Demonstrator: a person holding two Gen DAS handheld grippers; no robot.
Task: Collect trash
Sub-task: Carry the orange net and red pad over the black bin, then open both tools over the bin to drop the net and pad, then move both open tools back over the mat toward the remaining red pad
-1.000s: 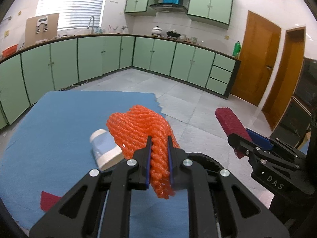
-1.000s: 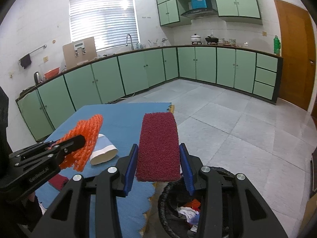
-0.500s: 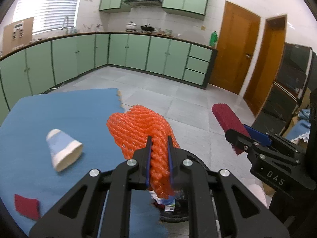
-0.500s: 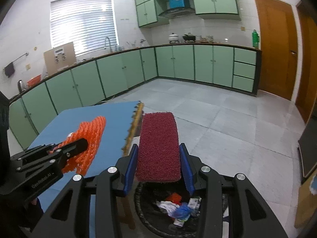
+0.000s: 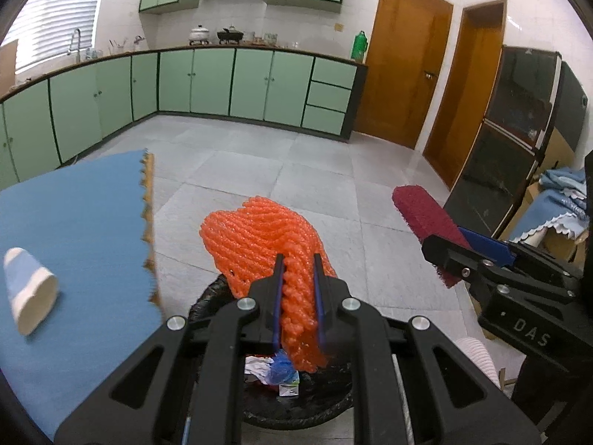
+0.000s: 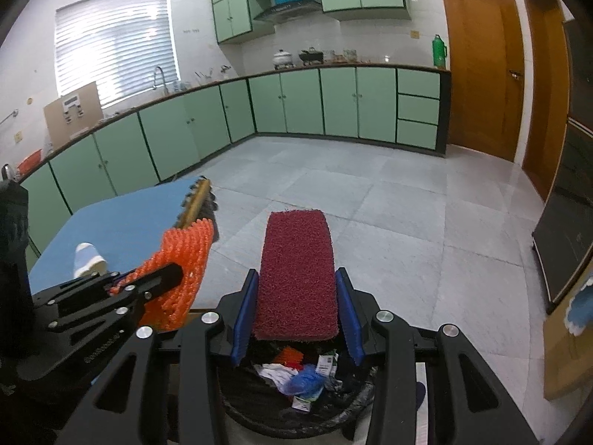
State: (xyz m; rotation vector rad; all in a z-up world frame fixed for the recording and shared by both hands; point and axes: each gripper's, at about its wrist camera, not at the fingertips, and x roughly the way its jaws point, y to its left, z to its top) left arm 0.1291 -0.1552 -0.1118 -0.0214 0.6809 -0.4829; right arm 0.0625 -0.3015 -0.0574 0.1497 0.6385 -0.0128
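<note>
my left gripper (image 5: 298, 289) is clamped on a bumpy orange foam net (image 5: 259, 237). my right gripper (image 6: 296, 307) is clamped on a flat dark red scrubby pad (image 6: 296, 270). both hang right over the round black bag-lined trash bin (image 6: 348, 404), which has scraps inside. i think this is the drop step; next i open both jaws & let go. count: 2 grippers, 1 net, 1 pad, 1 bin, and 1 white and blue paper cup (image 5: 27, 294) lying on the blue table cloth (image 5: 81, 222).

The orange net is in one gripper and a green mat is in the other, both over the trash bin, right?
Not quite: the mat in the right gripper is dark red, as the right wrist view shows. The left gripper does hold the orange net, both above the trash bin.
</note>
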